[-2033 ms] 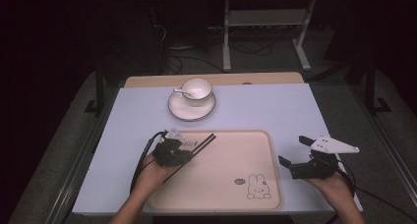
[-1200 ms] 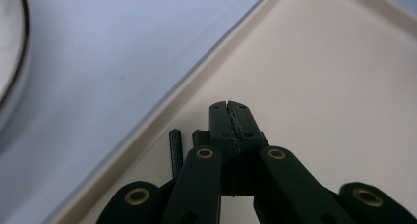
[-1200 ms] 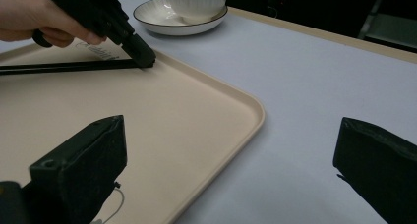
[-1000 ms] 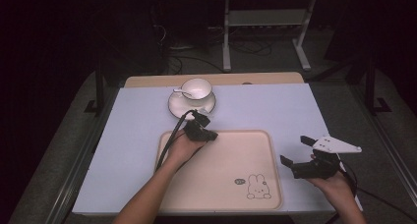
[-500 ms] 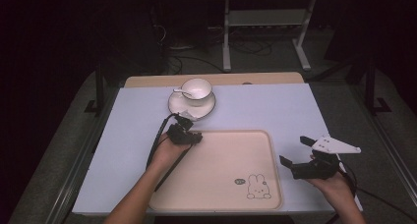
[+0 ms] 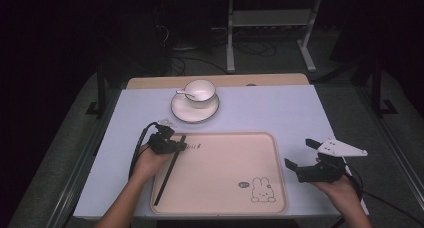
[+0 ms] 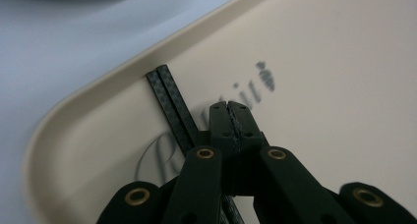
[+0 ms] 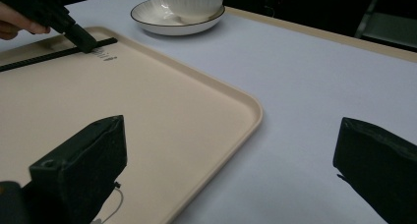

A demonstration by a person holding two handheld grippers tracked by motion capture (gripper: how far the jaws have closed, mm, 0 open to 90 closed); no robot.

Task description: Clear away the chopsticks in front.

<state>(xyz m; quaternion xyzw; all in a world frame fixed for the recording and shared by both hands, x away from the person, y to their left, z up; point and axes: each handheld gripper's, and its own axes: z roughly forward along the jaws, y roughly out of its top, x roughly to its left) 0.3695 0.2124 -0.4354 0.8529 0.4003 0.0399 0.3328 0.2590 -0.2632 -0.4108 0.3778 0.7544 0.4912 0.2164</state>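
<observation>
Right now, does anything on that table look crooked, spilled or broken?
Nothing spilled or broken. The pair of black chopsticks lies slanted along the left side of the beige rabbit-print tray. The white cup sits upright on its white saucer.

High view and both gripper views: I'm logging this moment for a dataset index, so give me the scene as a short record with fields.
surface: table with pale cover
tray: beige tray, rabbit print at its near right corner
chopsticks: black chopsticks lying along the tray's left side
cup: white cup with a spoon, on a saucer beyond the tray
left gripper: left gripper jaws closed, empty, beside the chopsticks
right gripper: right gripper open, right of the tray, holding nothing
</observation>
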